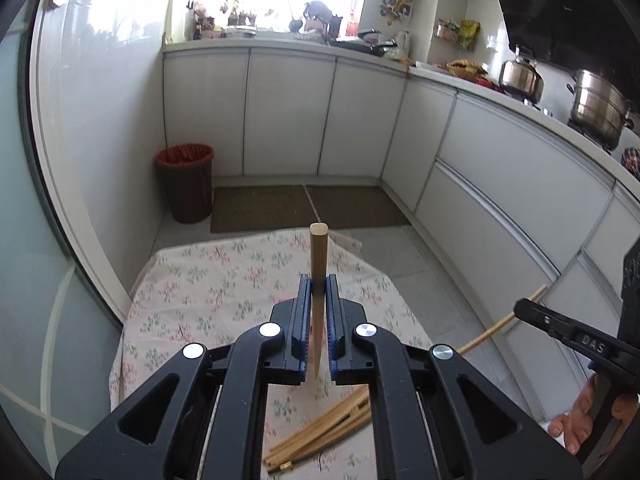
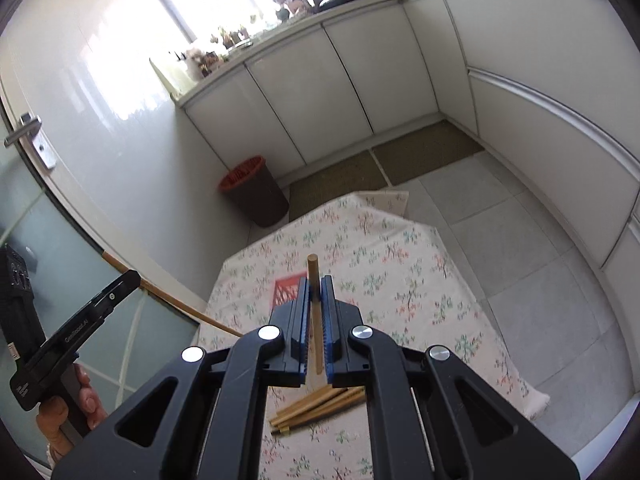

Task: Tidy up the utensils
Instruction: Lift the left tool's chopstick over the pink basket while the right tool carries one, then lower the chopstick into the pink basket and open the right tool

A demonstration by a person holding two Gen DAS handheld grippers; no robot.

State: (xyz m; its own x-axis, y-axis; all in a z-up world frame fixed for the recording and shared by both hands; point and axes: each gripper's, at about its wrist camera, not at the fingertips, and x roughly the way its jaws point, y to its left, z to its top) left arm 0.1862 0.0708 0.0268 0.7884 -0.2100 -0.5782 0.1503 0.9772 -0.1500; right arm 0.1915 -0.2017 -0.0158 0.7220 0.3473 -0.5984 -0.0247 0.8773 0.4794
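My left gripper (image 1: 319,285) is shut on a wooden chopstick (image 1: 318,256) that stands along the fingers, its thick end pointing away, above a table with a floral cloth (image 1: 208,280). My right gripper (image 2: 315,285) is shut on another wooden chopstick (image 2: 313,270), held the same way. A pile of several wooden chopsticks (image 1: 320,436) lies on the cloth under the grippers; it also shows in the right wrist view (image 2: 316,404). The right gripper with its chopstick (image 1: 498,326) shows at the right of the left wrist view. The left gripper with its chopstick (image 2: 176,302) shows at the left of the right wrist view.
A red-rimmed brown waste bin (image 1: 186,182) stands on the floor beyond the table, by white cabinets (image 1: 288,112). Two brown mats (image 1: 304,206) lie on the floor. Steel pots (image 1: 596,106) stand on the counter at the right. A red patch (image 2: 286,290) shows on the cloth.
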